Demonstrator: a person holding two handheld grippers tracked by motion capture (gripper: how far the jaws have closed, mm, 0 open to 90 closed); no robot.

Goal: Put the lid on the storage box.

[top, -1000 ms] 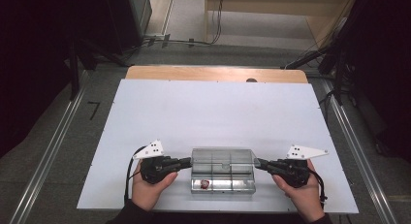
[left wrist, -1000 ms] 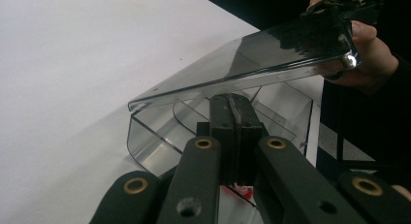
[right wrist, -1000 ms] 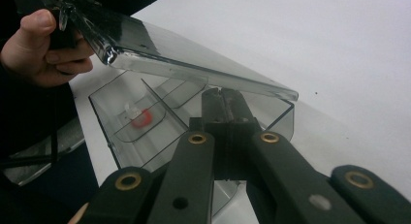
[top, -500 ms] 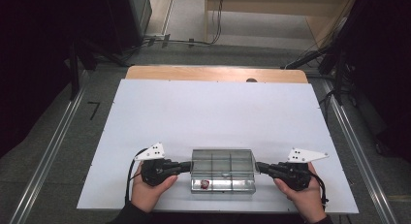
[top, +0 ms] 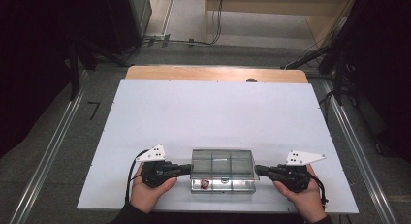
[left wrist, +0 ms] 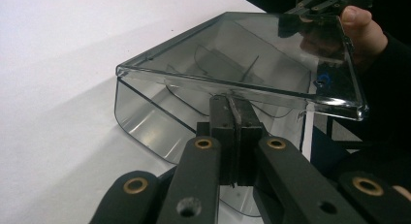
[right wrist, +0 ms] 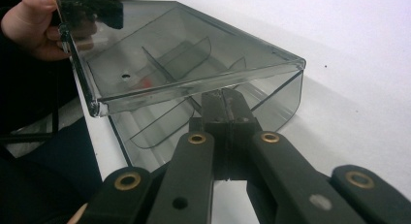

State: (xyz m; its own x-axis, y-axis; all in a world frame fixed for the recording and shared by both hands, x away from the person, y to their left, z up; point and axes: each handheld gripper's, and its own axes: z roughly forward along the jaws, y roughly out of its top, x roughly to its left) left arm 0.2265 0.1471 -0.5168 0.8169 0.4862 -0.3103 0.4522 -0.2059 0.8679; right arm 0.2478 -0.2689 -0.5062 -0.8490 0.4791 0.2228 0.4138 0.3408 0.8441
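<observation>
Clear smoky plastic is what the action centres on: a lidded box (top: 223,170) with inner dividers is set at the near edge of the white table (top: 213,117), midway between the two hands. Its lid (left wrist: 252,59) is seen raised at a tilt, lifted off the base along the near side and hinged at the far side. The left gripper (top: 186,169) is pressed in from the left end of the box, its jaws clenched together right under the lid's rim, as shown in the left gripper view. The right gripper (top: 258,170) is brought in from the right end in the same way, jaws closed tight against each other and tucked beneath the lid's edge. Whether anything is pinched between either pair cannot be told. A small red thing (top: 205,184) is spotted in the near left compartment of the base.
</observation>
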